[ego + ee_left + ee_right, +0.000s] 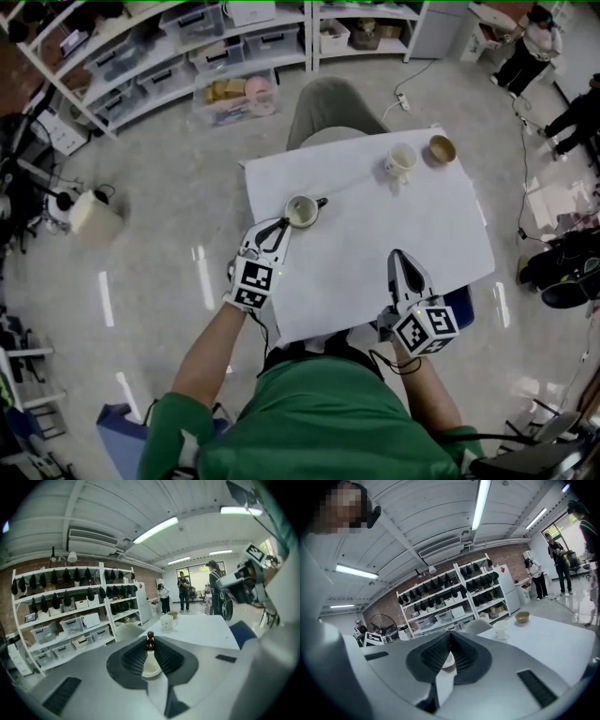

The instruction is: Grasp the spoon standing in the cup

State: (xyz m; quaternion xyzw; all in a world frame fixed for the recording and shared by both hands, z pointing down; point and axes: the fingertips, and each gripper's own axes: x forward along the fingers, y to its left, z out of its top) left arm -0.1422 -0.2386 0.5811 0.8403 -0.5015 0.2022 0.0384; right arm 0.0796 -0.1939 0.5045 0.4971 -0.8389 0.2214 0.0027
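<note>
A cream cup [300,212] stands on the white table [375,253], left of the middle. The dark brown spoon [319,202] leans out over the cup's right rim. My left gripper [284,225] reaches the cup from the near left. In the left gripper view its jaws are closed on the spoon's knobbed handle [150,641], with the cup [151,667] just below. My right gripper [396,255] hovers over the near right of the table. Its jaws meet at the tips with nothing between them.
A white mug [400,161] and a small brown bowl [442,148] sit at the table's far right. A grey chair [330,108] stands behind the table. Shelves with storage boxes [187,56] line the far wall. People [534,42] stand at the far right.
</note>
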